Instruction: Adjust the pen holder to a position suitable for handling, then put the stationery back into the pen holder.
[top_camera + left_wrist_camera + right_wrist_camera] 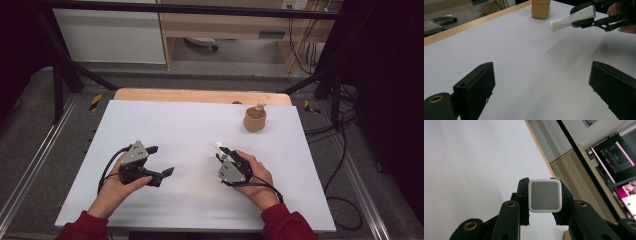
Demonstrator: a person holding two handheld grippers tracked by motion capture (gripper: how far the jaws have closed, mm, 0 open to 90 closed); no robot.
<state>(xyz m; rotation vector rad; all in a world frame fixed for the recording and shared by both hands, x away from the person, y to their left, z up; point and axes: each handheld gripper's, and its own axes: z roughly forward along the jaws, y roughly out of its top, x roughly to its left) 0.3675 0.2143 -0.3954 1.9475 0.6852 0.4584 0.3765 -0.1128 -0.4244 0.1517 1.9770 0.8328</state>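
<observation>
My right gripper [220, 151] is clenched on a white stick [571, 18], a squarish-ended bar whose grey end face [545, 195] sits squarely between the two black jaws in the right gripper view. Seen from my left gripper's camera, the stick juts out well past the jaws, nearly level and clear of the white counter [190, 135]. My left gripper [159, 161] is released, jaws wide apart with nothing between them, hovering low over the counter on my left side.

Farther off, near the counter's far right edge, stands a tan cup [255, 120] with something small poking up from its mouth; I cannot tell what that is. The cup is well apart from both grippers.

I judge the step in hand to be carrying the stick toward that cup. To do it well I should keep my squeeze firm, since the hold is at one end and the long free part could swing. I would bring the free tip above the cup's mouth, tilt it downward, and lower gently so I don't knock the light cup over. The left gripper could steady the cup if needed.
</observation>
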